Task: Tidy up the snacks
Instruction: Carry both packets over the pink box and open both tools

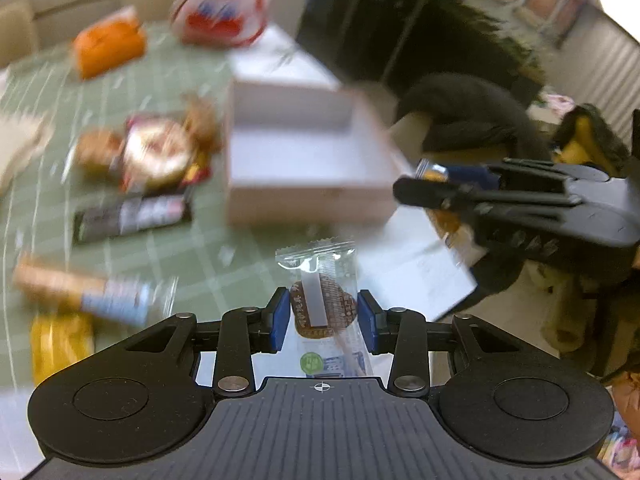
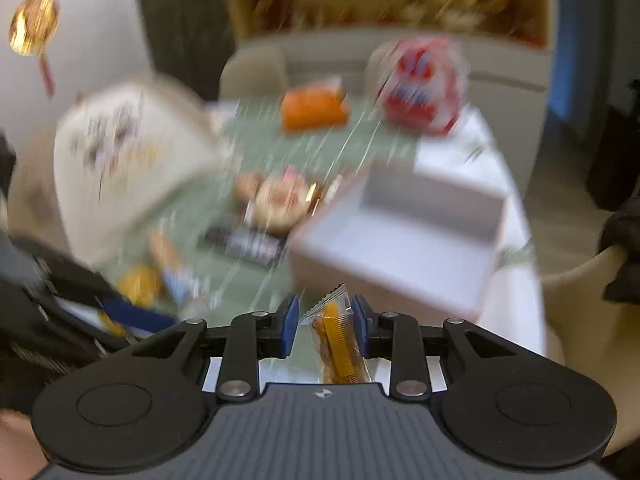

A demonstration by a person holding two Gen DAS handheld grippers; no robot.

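Note:
My left gripper (image 1: 323, 316) is shut on a clear packet with a brown cookie (image 1: 322, 308) and holds it above the table, in front of the white box (image 1: 308, 196). My right gripper (image 2: 325, 320) is shut on a clear packet with an orange snack (image 2: 340, 340), near the box's (image 2: 384, 292) front corner. The right gripper (image 1: 408, 190) also shows in the left wrist view, to the right of the box, with its packet. The box looks empty. Both views are blurred by motion.
Loose snacks lie on the green checked cloth (image 1: 208, 256): a round pastry pack (image 1: 156, 152), a dark bar (image 1: 132, 216), a long tan pack (image 1: 80, 288), a yellow one (image 1: 60, 340), an orange pack (image 1: 108, 44) and a red-white bag (image 1: 222, 4). A chair (image 2: 576, 304) stands at right.

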